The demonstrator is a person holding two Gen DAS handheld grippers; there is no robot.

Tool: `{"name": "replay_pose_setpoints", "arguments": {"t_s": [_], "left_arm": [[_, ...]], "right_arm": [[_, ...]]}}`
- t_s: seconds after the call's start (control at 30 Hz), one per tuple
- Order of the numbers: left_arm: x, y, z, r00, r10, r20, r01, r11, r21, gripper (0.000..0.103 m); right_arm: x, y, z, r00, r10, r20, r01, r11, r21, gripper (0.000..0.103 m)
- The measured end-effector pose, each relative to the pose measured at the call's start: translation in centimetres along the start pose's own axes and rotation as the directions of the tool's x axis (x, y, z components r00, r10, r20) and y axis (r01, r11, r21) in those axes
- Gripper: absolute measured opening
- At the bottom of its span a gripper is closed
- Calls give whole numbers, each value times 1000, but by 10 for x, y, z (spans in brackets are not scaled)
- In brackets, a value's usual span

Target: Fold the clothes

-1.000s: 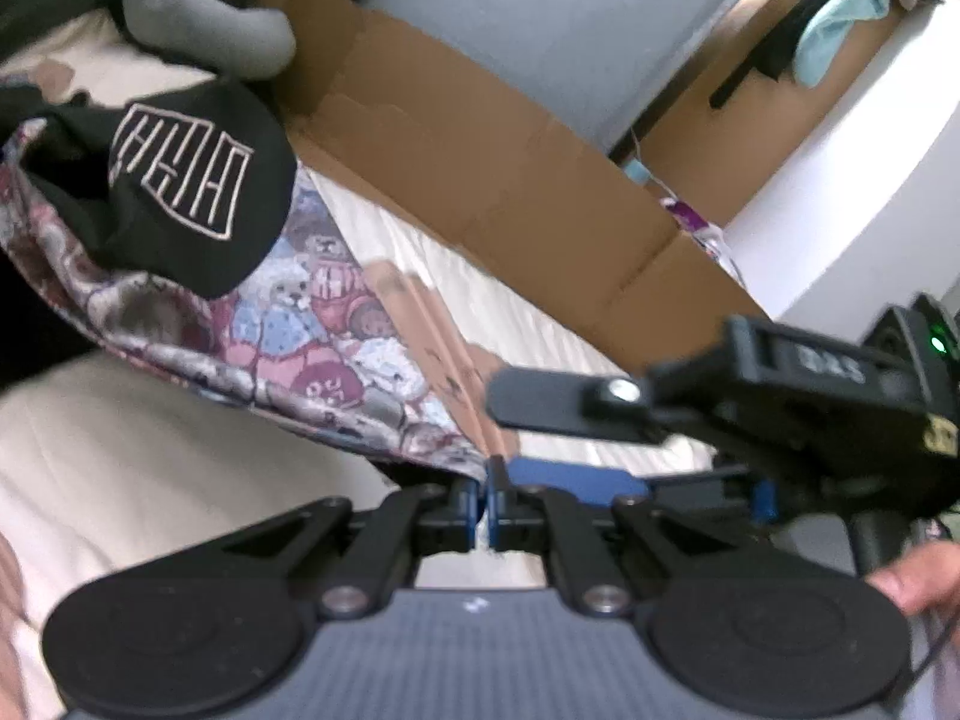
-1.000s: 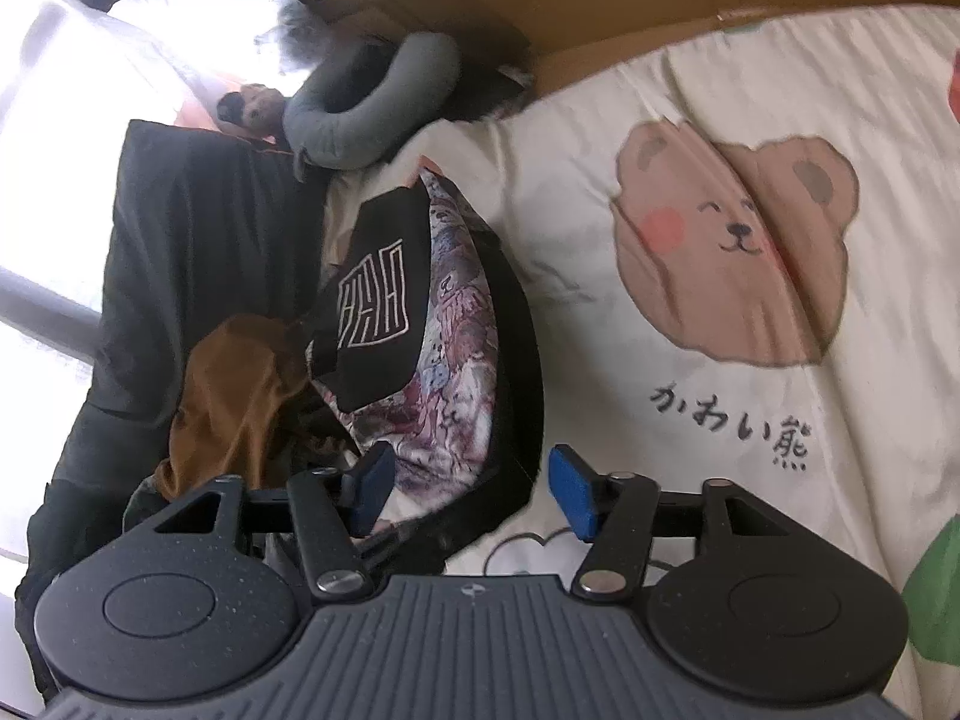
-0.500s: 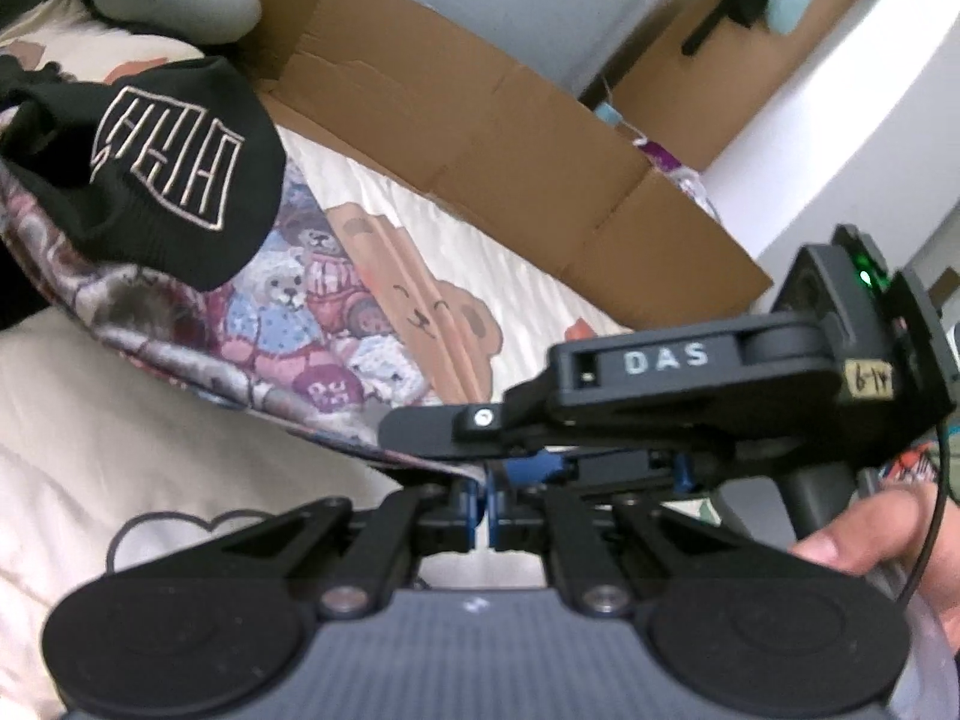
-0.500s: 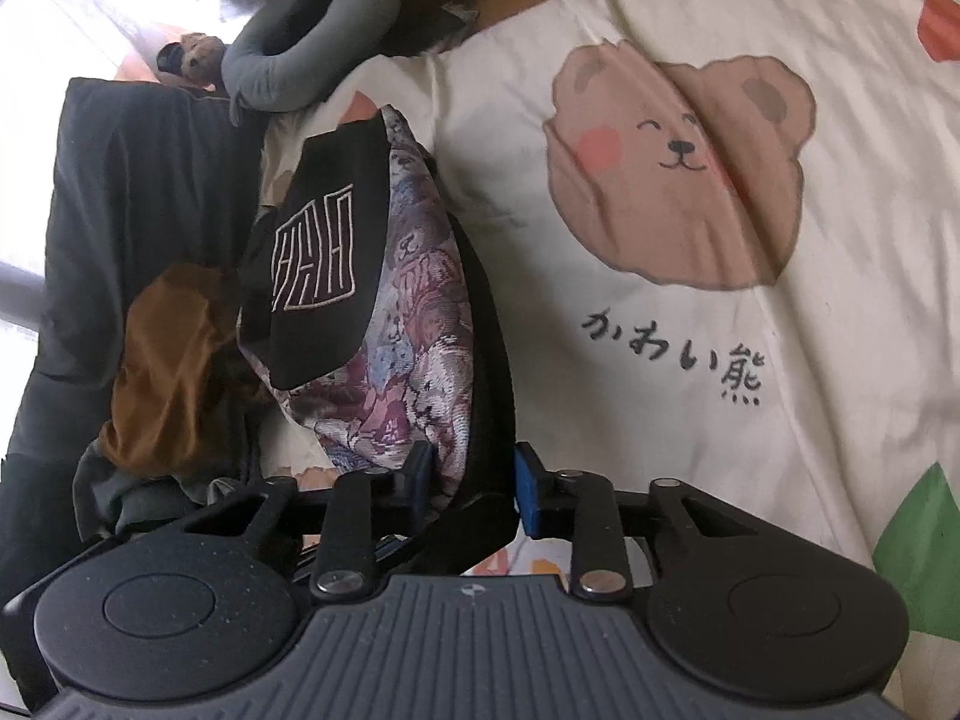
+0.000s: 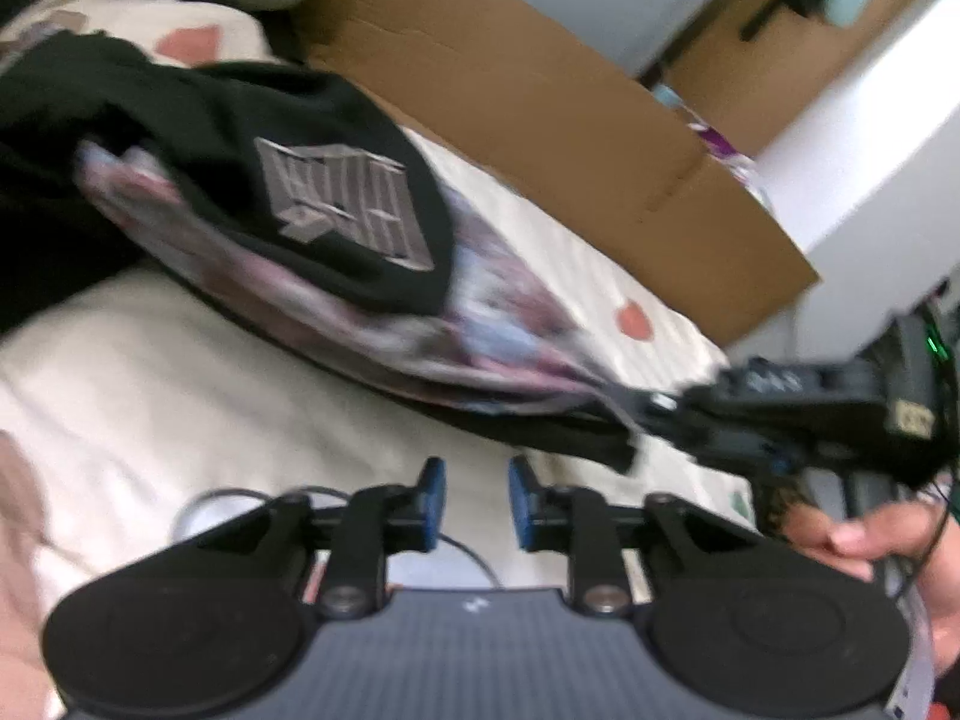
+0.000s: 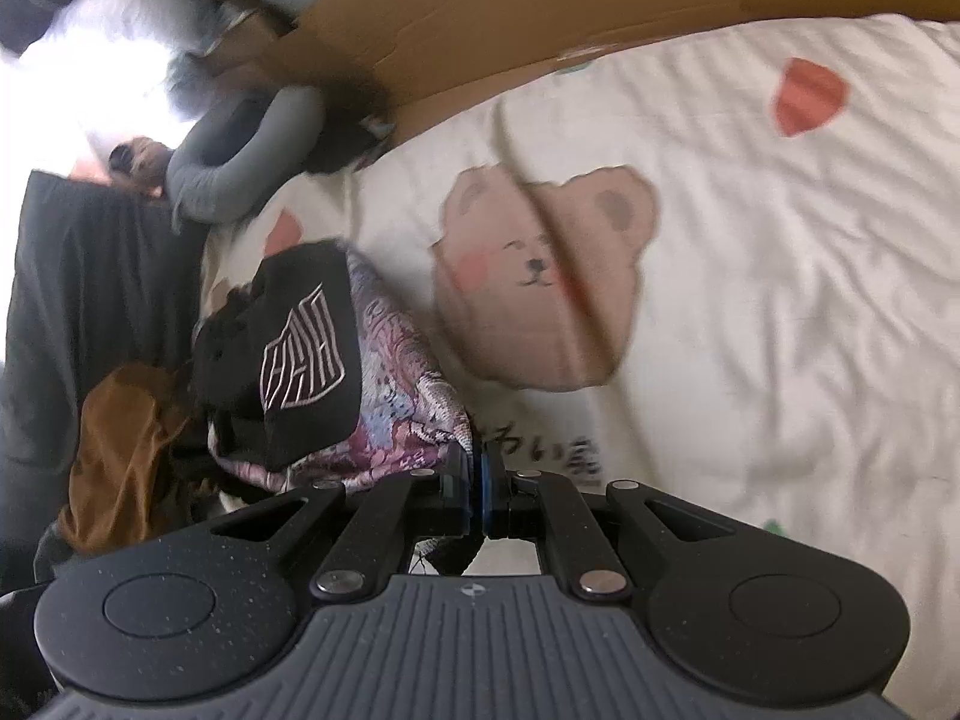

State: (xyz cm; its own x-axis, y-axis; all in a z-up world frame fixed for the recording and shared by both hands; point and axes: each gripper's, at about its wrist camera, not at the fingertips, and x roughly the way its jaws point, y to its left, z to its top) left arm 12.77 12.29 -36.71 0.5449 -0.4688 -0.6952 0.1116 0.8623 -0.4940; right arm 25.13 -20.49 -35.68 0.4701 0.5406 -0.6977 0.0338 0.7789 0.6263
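- The right gripper (image 6: pixel 477 495) has its blue pads pressed together on the edge of the patterned garment (image 6: pixel 396 420), pinching the cloth at the corner nearest the camera.
- The left gripper (image 5: pixel 477 501) is spread, blue pads apart with nothing between them, hovering over the bed sheet (image 5: pixel 180 372) just short of the garment's dark hem.
- The patterned garment (image 5: pixel 480 324) lies in a heap on the bed, with a black piece bearing a pale line emblem (image 5: pixel 342 204) lying over it.
- Beside the heap in the right wrist view are a brown cloth (image 6: pixel 120 450) and a dark grey blanket (image 6: pixel 90 276); a grey neck pillow (image 6: pixel 240 168) lies beyond.
- Flattened cardboard (image 5: pixel 540 90) lines the bed's far edge.
- Only the right wrist view shows the sheet's bear print (image 6: pixel 540 276); only the left wrist view shows the right gripper (image 5: pixel 660 414) from the side, and the hand (image 5: pixel 864 540) holding its handle.
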Motion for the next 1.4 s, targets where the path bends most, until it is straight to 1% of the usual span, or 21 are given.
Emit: {"name": "replay_pose_setpoints", "arguments": {"t_s": [0.03, 0.1, 0.2, 0.3, 0.47, 0.6, 0.67, 0.73, 0.8, 0.83, 0.93, 1.2, 1.33, 1.4], "left_arm": [[-4, 6, 2, 1000, 17, 4, -17, 1000, 2, 41], [-12, 19, 6, 998, 64, 18, -64, 998, -11, 45], [-20, 44, 14, 989, 144, 23, -143, 988, -49, 46], [-29, 62, 23, 976, 212, 41, -209, 975, -74, 46], [-36, 82, 34, 959, 273, 72, -265, 960, -94, 51], [-35, 94, 35, 952, 295, 76, -286, 952, -113, 53], [-33, 97, 36, 952, 296, 75, -288, 952, -98, 55], [-32, 99, 40, 948, 306, 85, -300, 951, -73, 62], [-32, 103, 43, 943, 319, 93, -315, 948, -53, 64], [-32, 106, 45, 941, 326, 91, -322, 945, -50, 64], [-35, 117, 50, 938, 334, 94, -328, 941, -81, 64], [-49, 131, 62, 917, 370, 147, -353, 927, -129, 65], [-47, 145, 74, 915, 371, 159, -349, 925, -152, 65], [-44, 147, 80, 914, 368, 169, -348, 927, -137, 65]], "right_arm": [[-3, -4, 1, 1000, -5, 8, 4, 1000, 13, 1], [-11, -13, 2, 1000, -5, 27, 4, 1000, 27, 1], [-24, -27, 4, 999, -18, 49, 16, 999, 42, 1], [-36, -41, 6, 997, -38, 68, 34, 998, 58, 1], [-52, -59, 9, 993, -67, 92, 62, 996, 65, 1], [-65, -70, 11, 989, -105, 104, 99, 993, 67, 1], [-72, -76, 13, 984, -130, 119, 122, 990, 73, 1], [-80, -83, 16, 978, -158, 139, 148, 986, 81, 1], [-90, -90, 19, 969, -187, 158, 175, 981, 88, 1], [-94, -93, 21, 965, -202, 168, 189, 978, 90, 1], [-105, -97, 20, 957, -226, 182, 212, 973, 94, 1], [-132, -107, 17, 931, -291, 220, 273, 956, 106, 1], [-144, -112, 15, 918, -319, 233, 300, 947, 116, 1], [-145, -116, 14, 916, -331, 228, 309, 942, 129, 1]]}}
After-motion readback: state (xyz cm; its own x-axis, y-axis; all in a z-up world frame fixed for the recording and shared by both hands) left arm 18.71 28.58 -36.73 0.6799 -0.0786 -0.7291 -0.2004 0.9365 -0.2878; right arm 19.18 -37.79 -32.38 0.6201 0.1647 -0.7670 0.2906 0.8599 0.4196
